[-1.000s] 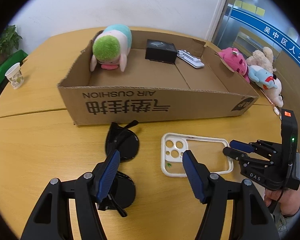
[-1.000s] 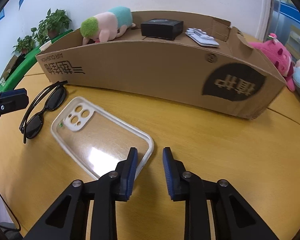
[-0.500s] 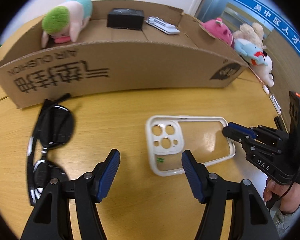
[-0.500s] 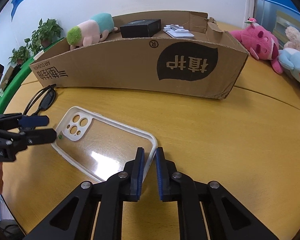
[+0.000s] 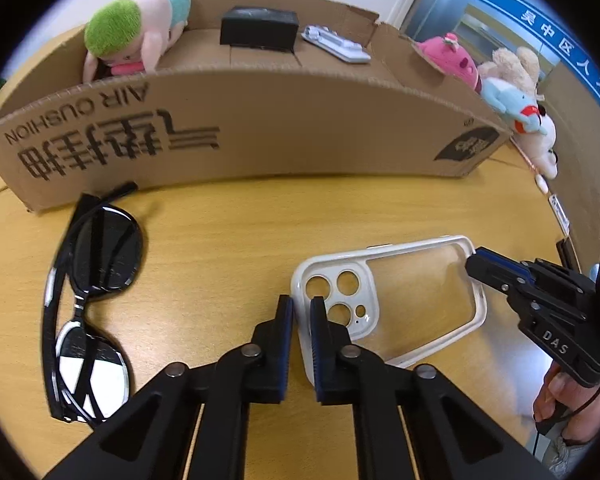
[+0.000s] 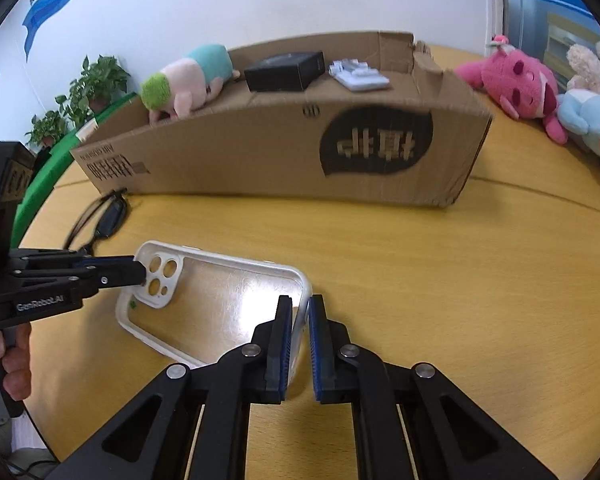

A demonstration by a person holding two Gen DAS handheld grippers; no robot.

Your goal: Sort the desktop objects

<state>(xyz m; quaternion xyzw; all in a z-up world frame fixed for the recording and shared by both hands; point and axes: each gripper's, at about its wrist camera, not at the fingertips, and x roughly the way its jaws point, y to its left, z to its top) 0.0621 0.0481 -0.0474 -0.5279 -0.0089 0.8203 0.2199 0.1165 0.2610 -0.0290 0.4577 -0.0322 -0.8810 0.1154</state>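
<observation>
A clear phone case with a white rim (image 5: 412,292) lies on the wooden table in front of the cardboard box (image 5: 260,128). My left gripper (image 5: 301,306) is shut on the rim at the case's camera-hole end. My right gripper (image 6: 299,312) is shut on the rim at the opposite end of the case (image 6: 224,300). Each gripper shows in the other's view, the right (image 5: 476,266) and the left (image 6: 142,274). Black sunglasses (image 5: 88,292) lie folded to the left of the case. The box holds a green-haired plush (image 5: 136,40), a black box (image 5: 260,30) and a white device (image 5: 336,44).
Pink, blue and beige plush toys (image 5: 500,88) lie on the table right of the box. Potted plants (image 6: 80,96) stand beyond the table's left edge. The box's front wall (image 6: 280,160) stands just behind the case.
My left gripper moved right from the sunglasses to the case and closed on its camera end. My right gripper closed on the other end of the rim.
</observation>
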